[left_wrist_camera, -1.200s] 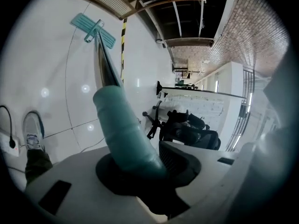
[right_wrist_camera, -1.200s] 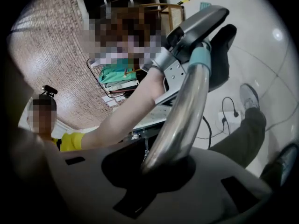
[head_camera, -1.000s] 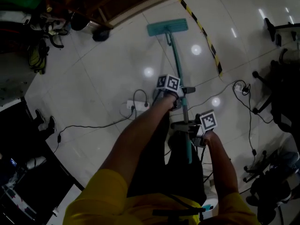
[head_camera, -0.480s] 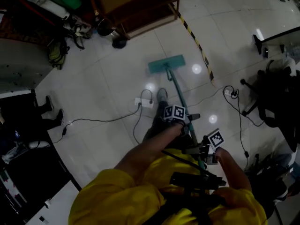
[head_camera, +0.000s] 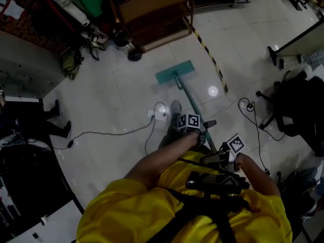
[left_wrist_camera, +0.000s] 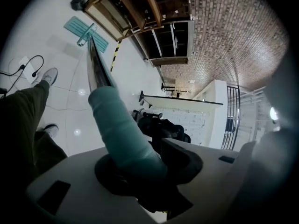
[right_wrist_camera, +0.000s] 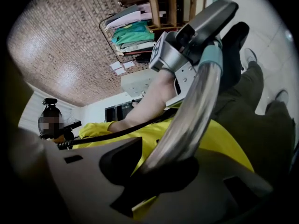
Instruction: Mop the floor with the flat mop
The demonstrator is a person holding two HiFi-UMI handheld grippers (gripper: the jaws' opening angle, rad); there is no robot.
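Note:
The flat mop has a teal head (head_camera: pixel 174 72) lying on the white tile floor (head_camera: pixel 126 105), seen again as the mop head (left_wrist_camera: pixel 86 27) at the far end of the pole in the left gripper view. Its pole (head_camera: pixel 191 101) slants back to me. My left gripper (head_camera: pixel 195 127) is shut on the teal grip sleeve (left_wrist_camera: pixel 122 133) of the pole. Lower down the pole, my right gripper (head_camera: pixel 225 156) is shut on the bare metal pole (right_wrist_camera: pixel 189 120). In the right gripper view the left gripper (right_wrist_camera: pixel 196 29) shows further up the pole.
A wooden shelf unit (head_camera: pixel 154 11) stands just beyond the mop head, with a yellow-black tape line (head_camera: pixel 207 54) on the floor beside it. A power strip and cables (head_camera: pixel 154 116) lie by my shoe (head_camera: pixel 175 107). Office chairs (head_camera: pixel 293 110) stand at the right.
The mop head has slid back toward me and both grippers have drawn in close to my body. The view has tipped so that the shelf unit now shows.

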